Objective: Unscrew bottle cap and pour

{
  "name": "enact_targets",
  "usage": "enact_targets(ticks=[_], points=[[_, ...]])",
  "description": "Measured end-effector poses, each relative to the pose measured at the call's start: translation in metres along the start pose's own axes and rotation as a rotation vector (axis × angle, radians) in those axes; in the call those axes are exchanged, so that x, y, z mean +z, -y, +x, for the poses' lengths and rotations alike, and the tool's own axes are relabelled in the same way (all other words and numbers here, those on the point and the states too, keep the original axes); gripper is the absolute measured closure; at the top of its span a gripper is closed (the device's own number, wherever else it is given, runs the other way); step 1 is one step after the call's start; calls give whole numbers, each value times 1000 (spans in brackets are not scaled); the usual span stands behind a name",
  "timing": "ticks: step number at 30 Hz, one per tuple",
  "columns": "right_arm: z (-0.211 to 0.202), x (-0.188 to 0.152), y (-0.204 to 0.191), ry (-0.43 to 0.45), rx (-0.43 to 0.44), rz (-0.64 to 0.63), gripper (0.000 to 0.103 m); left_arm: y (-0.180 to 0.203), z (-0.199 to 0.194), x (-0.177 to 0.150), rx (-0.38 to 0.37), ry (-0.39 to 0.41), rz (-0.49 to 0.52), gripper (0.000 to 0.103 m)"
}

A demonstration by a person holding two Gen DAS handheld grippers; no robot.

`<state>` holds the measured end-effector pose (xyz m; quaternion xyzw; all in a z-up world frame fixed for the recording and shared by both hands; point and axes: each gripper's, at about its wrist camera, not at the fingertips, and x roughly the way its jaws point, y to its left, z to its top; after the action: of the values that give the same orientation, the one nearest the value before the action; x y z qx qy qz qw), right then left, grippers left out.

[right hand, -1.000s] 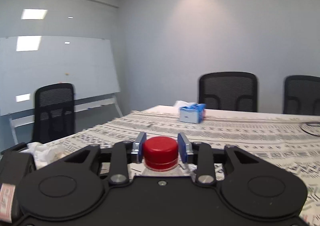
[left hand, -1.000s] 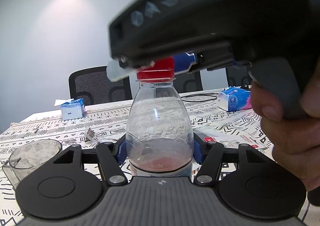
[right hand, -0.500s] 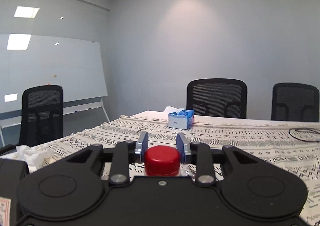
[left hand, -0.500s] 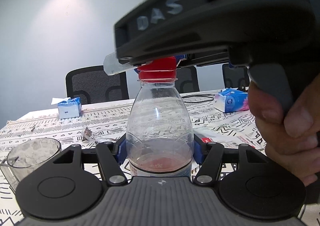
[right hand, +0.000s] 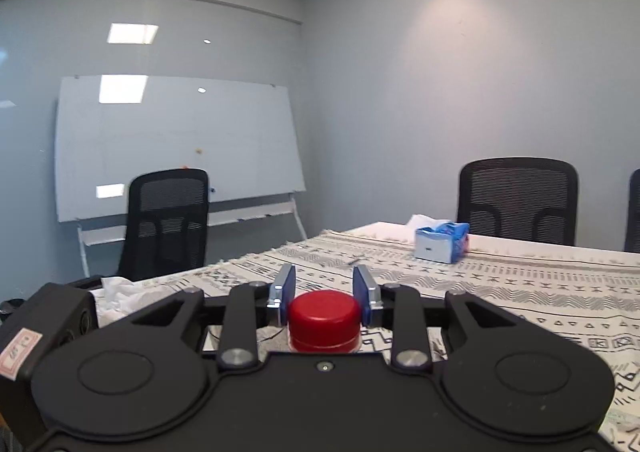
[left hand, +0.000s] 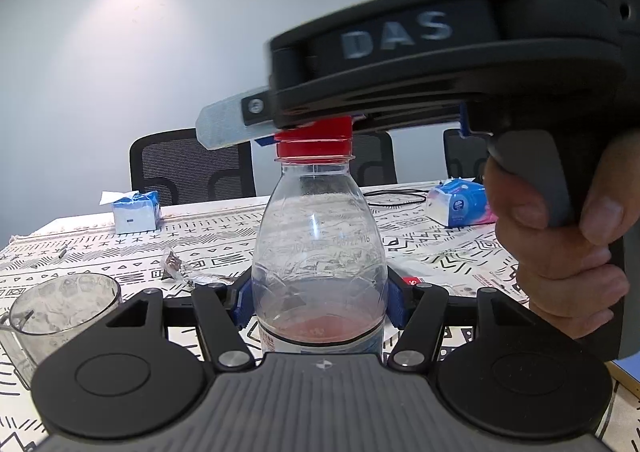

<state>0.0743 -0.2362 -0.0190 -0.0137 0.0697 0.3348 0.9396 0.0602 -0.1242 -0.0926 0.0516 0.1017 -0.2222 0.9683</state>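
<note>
A: Site: tabletop [left hand: 420, 228] under a patterned cloth, chairs behind it. Bottle [left hand: 320, 252] stands upright on it, a little reddish liquid at the bottom

B: Progress?

A: Early, by my reading. Red cap [right hand: 324, 316] sits on the neck, nothing poured. Clear cup [left hand: 60, 308] waits near the bottle, on the left of the left wrist view, and looks to hold no liquid. Left to do: finish unscrewing, lift the cap away, tip the bottle toward the cup

B: Left gripper?

A: Left gripper [left hand: 320, 302] has its jaws closed against the lower body of the bottle, blue pads pressed to either side. Bottle sits centred between them, steadied

B: Right gripper?

A: Right gripper [right hand: 324, 288] lies level over the bottle top, held by a hand [left hand: 560, 244]. In its own view the cap sits between the two pads. Jaws stand slightly parted: a sliver of gap shows on each side, so close about the cap but not clamping it, as far as I can see

B: Is the cap loose?

A: Cannot tell. In the left wrist view the collar band is just visible under the cap; whether the thread has turned is not readable

B: Small items?

A: Tissue box [right hand: 440, 244] well beyond, crumpled wrapper [left hand: 174, 264] between cup and bottle
</note>
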Motion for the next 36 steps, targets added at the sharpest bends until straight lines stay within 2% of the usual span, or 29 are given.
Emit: enact_targets(ticks=[2,6,7,10,13,17,19,22,25,28,31,36], points=[[3,1,-6,-2,-56,-24,61,2,0,0,6,0,8,45],[9,1,-13,-28,-106,-41,63,4,0,0,18,-1,12,44],[9,1,-14,-35,-115,-36,68,4,1,1,23,-1,13,44],[10,1,-15,-44,-111,6,70,4,1,1,18,-2,11,45],[8,-3,-4,-25,-58,40,70,1,1,1,4,-3,-3,45],[8,-10,16,15,95,66,69,-1,0,1,-9,-3,-13,45],[9,-16,31,58,206,81,70,-1,-1,1,-10,-4,-12,45],[13,-16,40,65,279,71,69,-2,-1,1,-8,-2,-22,45],[13,-5,29,-4,199,58,68,1,-1,1,1,-2,-11,45],[2,0,2,-34,-24,27,62,4,-1,1,17,-3,1,45],[-9,0,-16,-26,-158,8,60,5,-1,1,28,-4,2,44],[-13,-2,-24,-43,-210,44,70,6,-2,1,28,-4,-2,44]])
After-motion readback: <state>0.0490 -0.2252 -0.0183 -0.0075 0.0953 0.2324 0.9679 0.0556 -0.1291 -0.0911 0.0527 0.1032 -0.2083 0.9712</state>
